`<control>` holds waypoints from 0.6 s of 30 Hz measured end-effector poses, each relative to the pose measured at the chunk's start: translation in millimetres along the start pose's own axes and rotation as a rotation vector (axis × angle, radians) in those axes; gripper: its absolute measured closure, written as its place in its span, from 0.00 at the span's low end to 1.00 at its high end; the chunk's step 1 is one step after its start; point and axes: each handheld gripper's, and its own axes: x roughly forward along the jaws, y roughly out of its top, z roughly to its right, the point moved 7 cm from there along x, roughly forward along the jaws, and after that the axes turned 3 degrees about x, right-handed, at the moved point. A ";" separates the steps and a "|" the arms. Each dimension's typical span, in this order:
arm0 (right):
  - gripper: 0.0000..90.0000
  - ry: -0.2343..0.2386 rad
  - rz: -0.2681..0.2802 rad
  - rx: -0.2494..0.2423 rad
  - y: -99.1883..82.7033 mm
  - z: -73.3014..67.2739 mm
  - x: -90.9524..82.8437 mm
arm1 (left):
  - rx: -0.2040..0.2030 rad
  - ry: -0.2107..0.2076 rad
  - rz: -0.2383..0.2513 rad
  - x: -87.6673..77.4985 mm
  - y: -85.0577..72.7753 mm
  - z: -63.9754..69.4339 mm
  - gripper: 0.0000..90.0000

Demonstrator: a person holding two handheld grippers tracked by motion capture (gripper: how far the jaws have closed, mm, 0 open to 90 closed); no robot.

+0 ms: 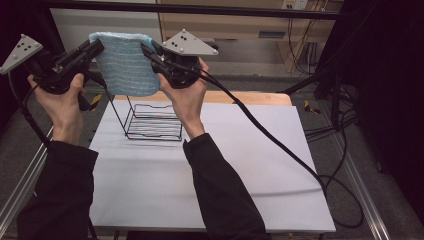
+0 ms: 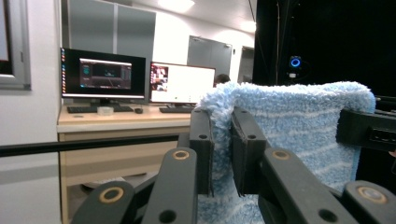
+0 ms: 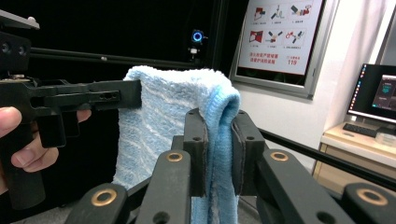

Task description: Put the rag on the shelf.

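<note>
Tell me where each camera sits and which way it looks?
High view: above the person's side, looking down and forward at the table, rack and towel; both forearms and hands show.
Left gripper view: on the left gripper, facing monitors; its fingers pinch the towel.
Right gripper view: on the right gripper, facing a poster; the other hand shows.
All share the towel.

high view looks fwd and down from above the person's side onto the white table (image 1: 210, 170), fairly far off. left and right gripper views ride close behind their own jaws, facing each other across the blue towel (image 2: 299, 126), which all 3 views share.
</note>
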 end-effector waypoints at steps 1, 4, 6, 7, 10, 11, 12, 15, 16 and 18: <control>0.88 0.001 0.004 -0.003 1.4 0.3 1.1 | 0.001 0.003 0.004 1.0 1.8 -0.9 0.89; 0.88 -0.001 0.007 0.001 4.1 1.9 5.1 | 0.010 0.017 0.008 4.3 4.5 -4.0 0.89; 0.88 -0.004 0.007 0.000 5.2 2.9 8.4 | 0.010 0.025 0.009 6.8 5.2 -6.5 0.89; 0.88 -0.010 0.007 -0.012 6.4 4.2 12.4 | 0.008 0.029 0.009 8.3 5.3 -8.2 0.89; 0.88 -0.012 0.009 -0.012 7.4 7.2 16.9 | -0.007 0.033 0.017 13.3 5.9 -12.9 0.89; 0.88 -0.014 0.008 -0.010 7.6 8.9 19.1 | -0.006 0.036 0.017 14.9 6.2 -14.1 0.89; 0.88 -0.016 0.008 -0.012 8.1 10.8 21.2 | -0.002 0.041 0.016 16.5 6.7 -15.2 0.89; 0.88 -0.016 0.015 -0.015 9.8 14.8 26.5 | 0.004 0.051 0.021 20.8 9.3 -18.3 0.89; 0.88 -0.015 0.016 -0.016 10.0 16.3 28.4 | 0.004 0.052 0.022 22.0 10.1 -19.4 0.89; 0.88 -0.014 0.021 -0.012 10.8 19.6 32.1 | 0.010 0.052 0.024 24.2 11.3 -21.2 0.89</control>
